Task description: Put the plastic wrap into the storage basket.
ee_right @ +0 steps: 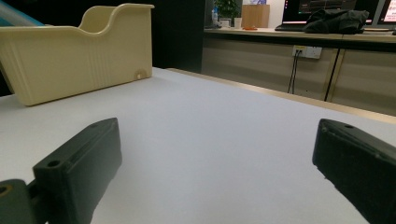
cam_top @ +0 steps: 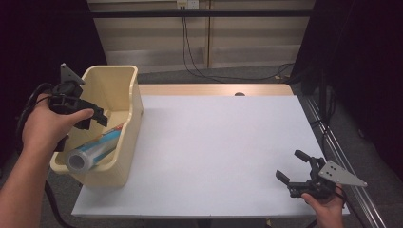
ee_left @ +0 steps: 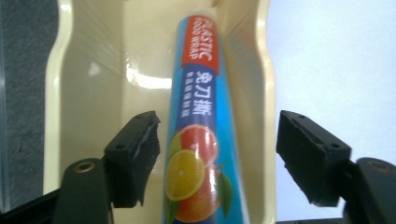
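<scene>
A: What's nearest?

B: The right gripper (cam_top: 298, 170), at the near right corner of the table (cam_top: 214, 142). Jaws spread wide, nothing between them.

A: And the left?

B: The left gripper (ee_left: 217, 161) hangs over the bin (cam_top: 128, 142), jaws apart. The roll (ee_left: 198, 140) lies below them, between the jaws but not pinched; the pads stand clear of it on both sides.

A: Where exactly is the roll?

B: Inside the cream bin at the table's left edge, lying along it, its near end propped up on the near rim (cam_top: 71, 167).

A: Beyond that?

B: Cabinets (cam_top: 204, 33) with cables hanging down.
</scene>
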